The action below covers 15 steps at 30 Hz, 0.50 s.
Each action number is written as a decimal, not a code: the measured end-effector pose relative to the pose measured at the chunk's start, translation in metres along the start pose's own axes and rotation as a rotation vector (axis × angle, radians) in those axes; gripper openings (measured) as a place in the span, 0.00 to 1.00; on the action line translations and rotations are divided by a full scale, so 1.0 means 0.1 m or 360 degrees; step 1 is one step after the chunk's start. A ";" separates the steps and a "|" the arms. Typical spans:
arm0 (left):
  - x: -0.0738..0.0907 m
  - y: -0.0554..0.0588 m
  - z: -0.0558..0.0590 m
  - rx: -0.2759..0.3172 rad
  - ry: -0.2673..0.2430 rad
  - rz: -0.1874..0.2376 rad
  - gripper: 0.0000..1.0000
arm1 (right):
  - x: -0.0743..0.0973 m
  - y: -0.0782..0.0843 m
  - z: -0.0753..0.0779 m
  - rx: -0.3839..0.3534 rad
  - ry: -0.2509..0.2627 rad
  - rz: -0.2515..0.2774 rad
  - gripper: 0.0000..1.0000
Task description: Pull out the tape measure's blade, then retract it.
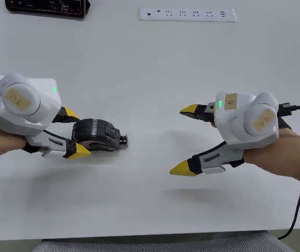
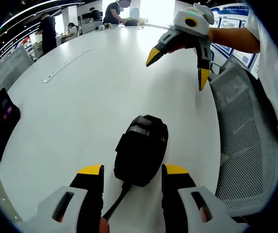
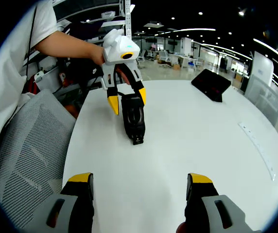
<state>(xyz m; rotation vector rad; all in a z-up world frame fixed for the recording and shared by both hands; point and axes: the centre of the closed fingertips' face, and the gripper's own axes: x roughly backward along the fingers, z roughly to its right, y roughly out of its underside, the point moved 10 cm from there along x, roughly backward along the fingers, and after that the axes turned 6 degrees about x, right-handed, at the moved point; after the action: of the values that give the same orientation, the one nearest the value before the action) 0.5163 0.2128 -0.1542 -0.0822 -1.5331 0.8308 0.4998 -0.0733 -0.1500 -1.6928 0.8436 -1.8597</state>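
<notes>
The tape measure [image 1: 96, 135] is lying on the white desk [image 1: 150, 68] at about 9 o'clock in the head view, its blade end [image 1: 122, 139] pointing toward 3 o'clock with no blade showing beyond the case, so I am judging the task as barely starting: both the pull and the retraction are remaining. The left hand-held gripper [image 1: 76, 132] is straddling the rear of the case, one jaw on each side (in the left gripper view a thin strip of desk is showing beside the case, so whether the jaws are actually pressing it I cannot tell). The right hand-held gripper [image 1: 184, 139] is hovering at 3 o'clock, well apart, its jaws spread wide and carrying nothing. The blade hook itself is looking too small to make out clearly.
</notes>
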 end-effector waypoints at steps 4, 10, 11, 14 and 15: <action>-0.02 0.00 -0.01 -0.0023 0.0006 -0.0020 0.40 | -0.02 0.00 0.01 -0.0001 -0.0006 0.0002 0.77; -0.05 -0.01 -0.01 -0.0090 0.0010 -0.0055 0.36 | -0.04 -0.01 0.01 -0.0003 -0.0009 0.0006 0.76; -0.06 -0.01 -0.01 -0.0109 0.0007 -0.0065 0.35 | -0.04 -0.01 0.01 -0.0003 -0.0010 0.0005 0.76; -0.07 -0.02 -0.01 -0.0138 0.0007 -0.0081 0.34 | -0.05 -0.02 0.01 -0.0004 -0.0013 0.0009 0.76; -0.08 -0.02 0.00 -0.0151 0.0007 -0.0086 0.33 | -0.05 -0.01 0.01 -0.0004 -0.0014 0.0009 0.76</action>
<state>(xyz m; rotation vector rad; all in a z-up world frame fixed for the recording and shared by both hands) 0.5189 0.2075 -0.1597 -0.1118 -1.5637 0.7145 0.5017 -0.0692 -0.1522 -1.6972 0.8468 -1.8465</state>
